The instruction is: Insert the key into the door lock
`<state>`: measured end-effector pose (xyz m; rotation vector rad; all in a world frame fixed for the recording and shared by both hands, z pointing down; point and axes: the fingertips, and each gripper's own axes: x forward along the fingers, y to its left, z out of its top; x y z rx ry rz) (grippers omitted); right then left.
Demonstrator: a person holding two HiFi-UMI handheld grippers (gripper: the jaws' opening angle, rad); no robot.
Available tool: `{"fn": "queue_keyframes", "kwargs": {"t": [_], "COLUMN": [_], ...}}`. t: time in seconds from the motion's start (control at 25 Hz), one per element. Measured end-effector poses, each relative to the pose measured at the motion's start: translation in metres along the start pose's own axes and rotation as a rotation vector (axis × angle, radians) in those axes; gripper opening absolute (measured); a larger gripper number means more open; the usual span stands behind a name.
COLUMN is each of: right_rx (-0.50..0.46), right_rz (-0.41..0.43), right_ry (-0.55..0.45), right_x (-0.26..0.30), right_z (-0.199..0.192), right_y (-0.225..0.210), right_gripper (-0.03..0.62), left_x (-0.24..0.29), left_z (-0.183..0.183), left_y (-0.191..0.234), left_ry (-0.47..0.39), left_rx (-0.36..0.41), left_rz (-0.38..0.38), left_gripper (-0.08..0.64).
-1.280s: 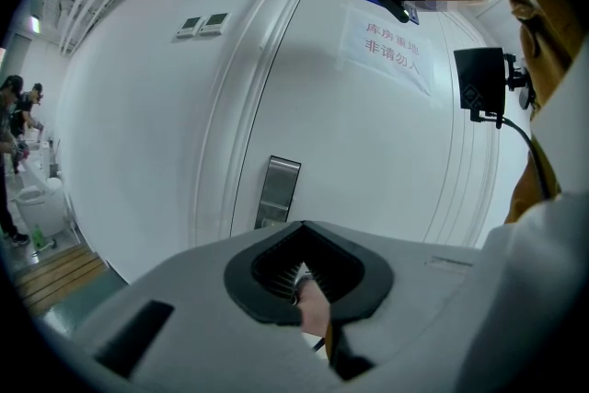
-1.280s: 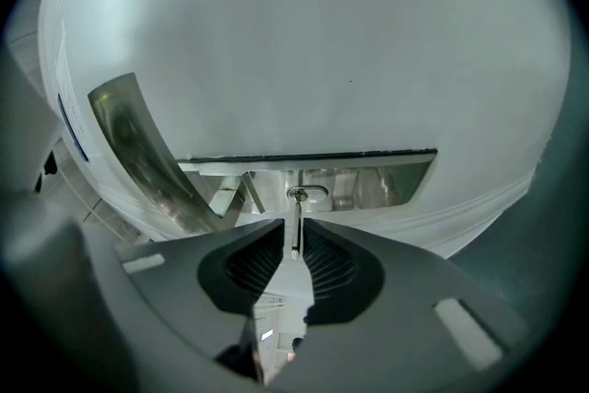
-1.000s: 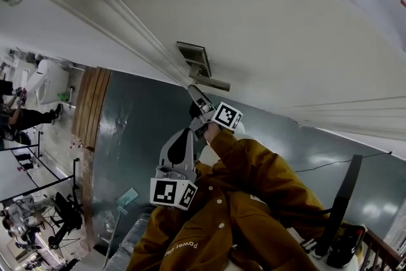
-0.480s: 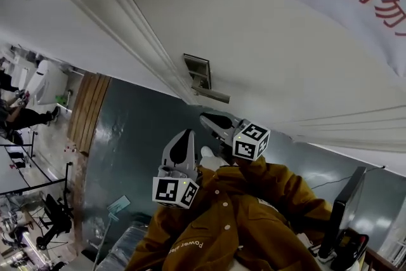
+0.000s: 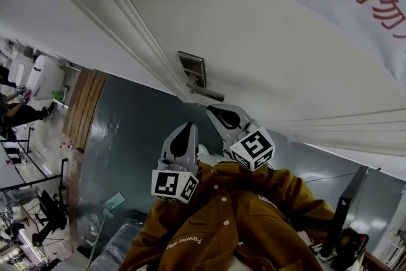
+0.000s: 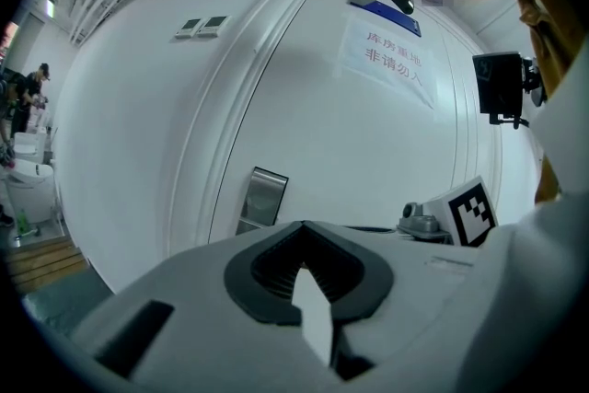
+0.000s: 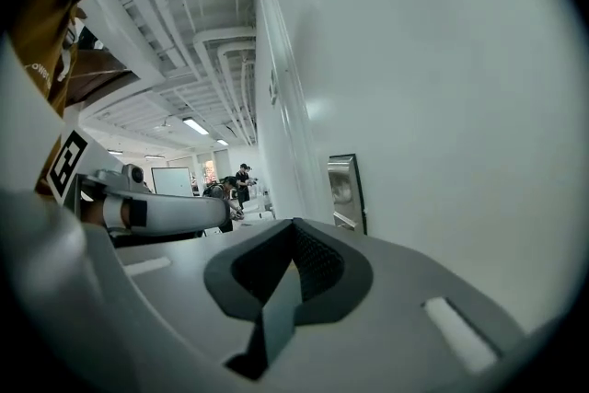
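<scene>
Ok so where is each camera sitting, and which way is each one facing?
Head view: on the person's head, facing the door lock; shows left claw, right claw, brown jacket.
Left gripper view: on the left claw, facing the door; right claw's cube at right.
Right gripper view: on the right claw, looking along the door; left claw at left.
Shared: all three show the door lock.

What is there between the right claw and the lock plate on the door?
In the head view, the door handle lies between the right claw and the lock plate; otherwise only bare white door.
</scene>
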<state>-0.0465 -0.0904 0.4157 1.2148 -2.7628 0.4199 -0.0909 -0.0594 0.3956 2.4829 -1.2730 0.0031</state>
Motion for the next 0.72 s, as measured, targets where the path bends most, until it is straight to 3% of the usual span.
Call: {"fn": "queue_keyframes", "kwargs": {"t": [0.72], "right_rx": [0.035], "right_rz": [0.051], "right_ry": [0.020], "right_x": [0.0069], "right_z": [-0.0004], "right_y": [-0.0009], "right_gripper": [0.006], "left_x": [0.0100], "left_z": [0.0049], "left_y": [-0.0011], "left_ry": [0.001], "left_rx": [0.001], "left_rz": [-0.010], "left_gripper": [0.002]}}
